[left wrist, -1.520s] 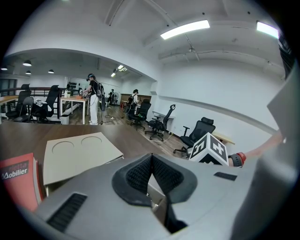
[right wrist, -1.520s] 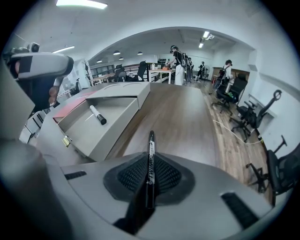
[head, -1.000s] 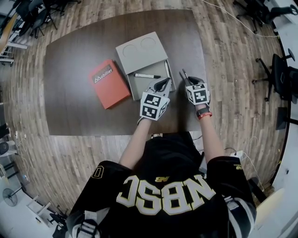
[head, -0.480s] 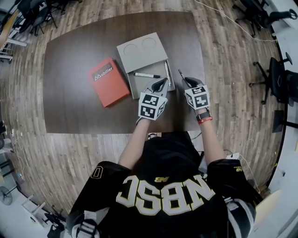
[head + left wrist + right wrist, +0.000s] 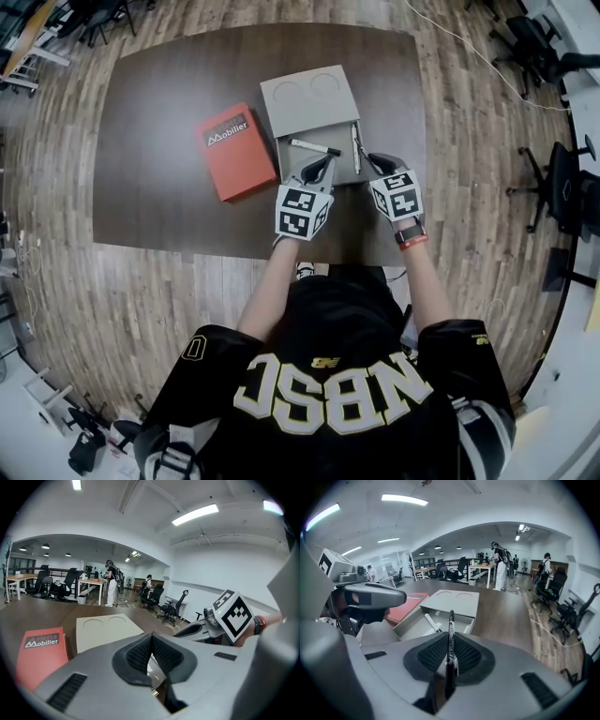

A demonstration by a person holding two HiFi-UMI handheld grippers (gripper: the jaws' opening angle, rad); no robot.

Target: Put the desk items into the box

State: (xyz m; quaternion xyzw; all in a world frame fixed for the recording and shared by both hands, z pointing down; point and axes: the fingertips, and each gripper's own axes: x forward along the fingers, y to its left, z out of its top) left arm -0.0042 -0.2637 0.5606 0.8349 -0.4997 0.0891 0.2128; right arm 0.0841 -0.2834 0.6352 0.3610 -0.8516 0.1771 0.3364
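Note:
A grey box [image 5: 302,101] lies on the brown desk, its open compartment [image 5: 323,161] toward me. Inside lies a white marker with a black cap [image 5: 314,147], which is also in the right gripper view [image 5: 431,623]. My right gripper [image 5: 373,161] is shut on a black pen [image 5: 450,641] that points forward, its tip above the box's right edge. My left gripper [image 5: 322,165] hangs over the compartment's near edge. Its pads [image 5: 140,652] meet with nothing between them. Another light pen [image 5: 355,148] lies along the box's right wall.
A red book [image 5: 236,150] lies on the desk left of the box, also seen in the left gripper view [image 5: 41,656]. The desk top [image 5: 159,187] ends just in front of my grippers. Office chairs [image 5: 562,159] stand on the wooden floor to the right.
Both grippers have come closer to the box. The right one has carried the black pen left, from beside the box to over its right edge. The left one has edged over the compartment.

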